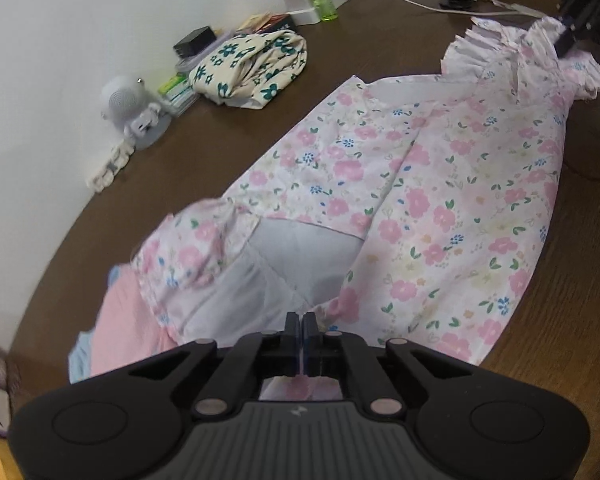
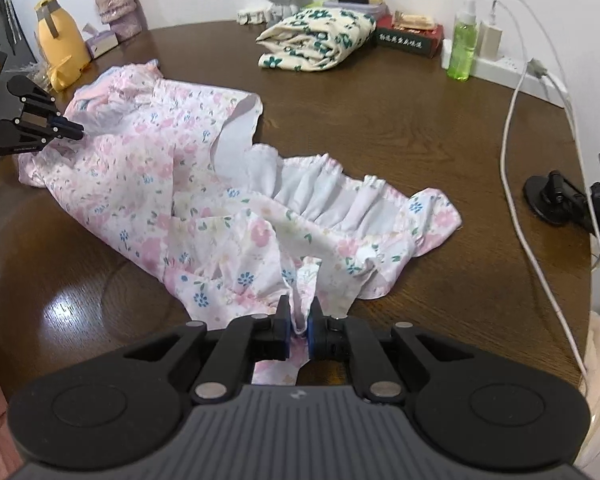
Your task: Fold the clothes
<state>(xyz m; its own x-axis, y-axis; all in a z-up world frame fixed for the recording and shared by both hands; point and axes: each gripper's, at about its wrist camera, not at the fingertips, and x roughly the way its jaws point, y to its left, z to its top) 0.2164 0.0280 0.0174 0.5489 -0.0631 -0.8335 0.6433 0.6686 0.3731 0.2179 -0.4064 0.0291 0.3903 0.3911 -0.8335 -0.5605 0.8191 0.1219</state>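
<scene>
Pink-flowered dress [image 2: 204, 184] lies spread and rumpled on the wooden tabletop [image 2: 380, 128], folding barely begun. My right hand-held gripper [image 2: 299, 320] pinches a ruffled edge; my left hand-held gripper [image 1: 301, 322] is clamped on the opposite end. Beyond the dress, a cream garment [image 2: 320, 38] sits folded. Red box [image 2: 410, 38] lettering is unreadable.
</scene>
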